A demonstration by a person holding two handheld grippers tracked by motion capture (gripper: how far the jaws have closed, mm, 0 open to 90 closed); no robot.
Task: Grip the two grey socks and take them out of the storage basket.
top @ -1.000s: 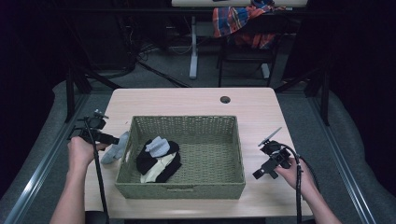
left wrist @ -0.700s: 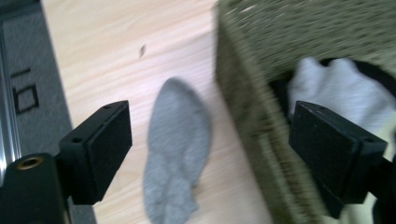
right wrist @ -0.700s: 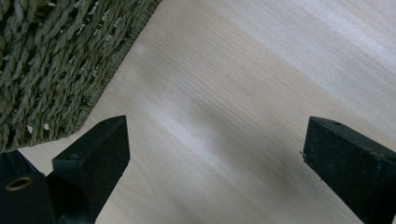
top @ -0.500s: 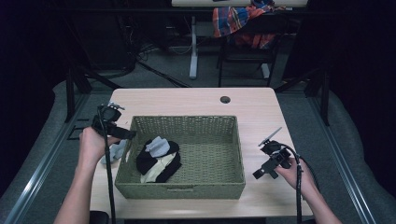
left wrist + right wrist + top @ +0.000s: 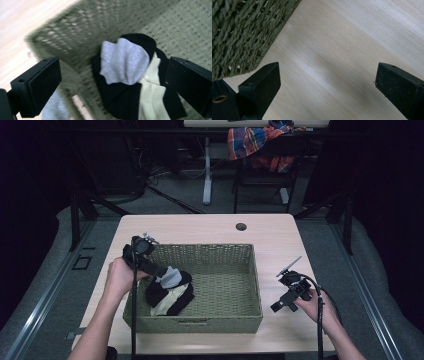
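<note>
A light wooden table point(image 5: 210, 227) carries a rectangular woven basket point(image 5: 220, 254) set at its middle, closer to the near edge. Inside the basket, against its left wall, lies a small heap of socks point(image 5: 168, 291): a pale grey one on top, black beneath, cream towards the near side. A further scrap of pale grey cloth point(image 5: 53, 108) shows just outside the basket's left wall, blurred in the left gripper view. The left gripper point(image 5: 159, 271) reaches over the basket's far-left corner, its jaws spread wide with nothing between them, aimed down at the grey sock point(image 5: 123, 60). The right gripper point(image 5: 276, 306) rests low over bare tabletop just beside the basket's right wall, near the right edge, jaws also wide apart and empty. The socks look light, soft and limp, so they would likely sag and bunch when lifted and would not break or slip much. A sensible hold would be a pinch on the raised fold of the grey sock at the top of the heap, taking care not to catch the black one beneath it.
</note>
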